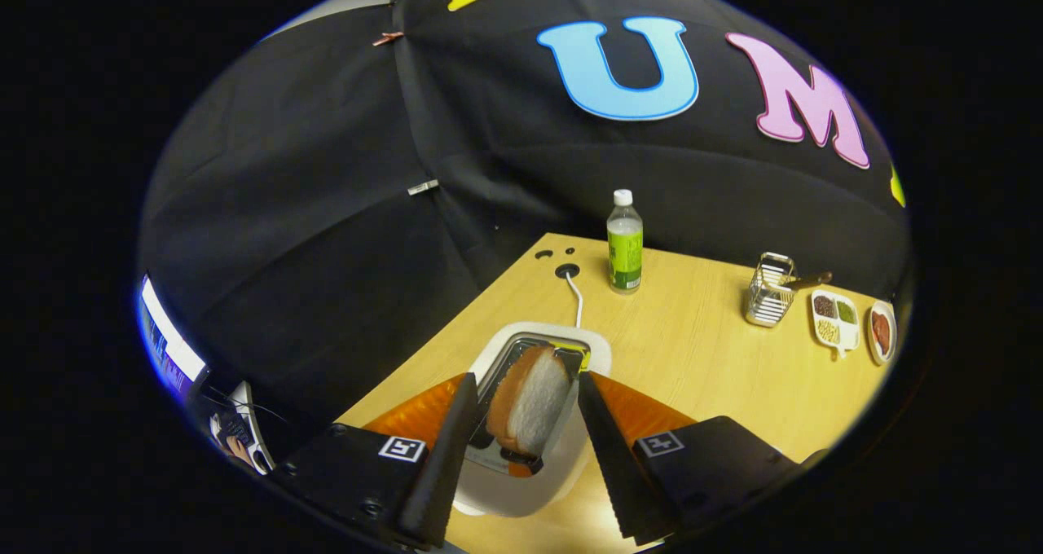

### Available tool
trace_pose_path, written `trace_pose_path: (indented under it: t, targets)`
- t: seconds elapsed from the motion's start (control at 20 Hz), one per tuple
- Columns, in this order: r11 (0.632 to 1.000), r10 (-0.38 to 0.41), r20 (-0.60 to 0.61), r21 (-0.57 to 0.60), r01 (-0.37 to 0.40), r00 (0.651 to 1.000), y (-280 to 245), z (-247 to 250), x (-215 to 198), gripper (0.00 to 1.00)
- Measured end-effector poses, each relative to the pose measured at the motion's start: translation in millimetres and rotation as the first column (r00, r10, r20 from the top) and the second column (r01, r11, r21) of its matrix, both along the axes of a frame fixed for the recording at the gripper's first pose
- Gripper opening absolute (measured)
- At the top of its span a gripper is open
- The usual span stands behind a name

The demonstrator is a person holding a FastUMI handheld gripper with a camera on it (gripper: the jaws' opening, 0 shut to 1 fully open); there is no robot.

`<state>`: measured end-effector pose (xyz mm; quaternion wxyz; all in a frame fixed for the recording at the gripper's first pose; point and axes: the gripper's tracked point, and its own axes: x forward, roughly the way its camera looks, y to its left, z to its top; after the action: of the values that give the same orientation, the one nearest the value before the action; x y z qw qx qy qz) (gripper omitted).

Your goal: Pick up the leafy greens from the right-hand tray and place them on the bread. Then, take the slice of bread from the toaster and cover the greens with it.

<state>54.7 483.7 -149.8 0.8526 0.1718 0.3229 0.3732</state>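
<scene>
Fingers (pixel 444 456) spread wide, gripper (pixel 521 456) touching nothing. Bread slice (pixel 530 411) lies between them, just ahead of tips, upright in toaster (pixel 521 489) slot, long axis running away from fingers. Slice: brown crust, white crumb face. Beyond: cord (pixel 575 293), bottle (pixel 625 244). Far right of fingers: wire basket (pixel 768 300), small trays (pixel 835 319). Greens not identifiable.

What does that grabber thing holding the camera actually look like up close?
The gripper has two long, flat fingers tapering to points, with saw-toothed inner edges. Each grows from a blocky black housing bearing a small square black-and-white marker. Behind the fingers sit orange ribbed panels. The fingers stand open on either side of the bread in the toaster, not touching it.
</scene>
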Motion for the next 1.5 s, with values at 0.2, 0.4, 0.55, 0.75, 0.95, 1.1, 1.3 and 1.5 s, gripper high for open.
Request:
trace_pose_path:
  t: [0.2,0.4,0.55,0.75,0.95,1.1,1.3,1.5]
  targets:
    - [0.999,-0.026,-0.064,-0.044,0.023,0.998,6.8,-26.4,4.6,0.69]
    - [0.996,-0.059,-0.081,-0.073,0.053,0.995,1.3,-33.4,8.2,0.3]
    - [0.996,-0.07,-0.089,-0.064,0.064,0.994,-0.7,-26.9,8.9,0.17]
    - [0.996,-0.089,-0.046,-0.026,0.088,0.995,-6.6,-2.9,9.3,0.15]
    - [0.994,-0.105,-0.026,0.02,0.105,0.994,-24.7,23.3,11.3,0.15]
    - [0.99,-0.114,-0.012,0.081,0.115,0.993,-42.7,53.3,12.6,0.15]
    - [0.977,-0.155,0.024,0.154,0.15,0.988,-80.5,92.9,12.1,0.15]
    - [0.966,-0.215,0.059,0.16,0.203,0.975,-138.4,92.7,11.1,0.15]
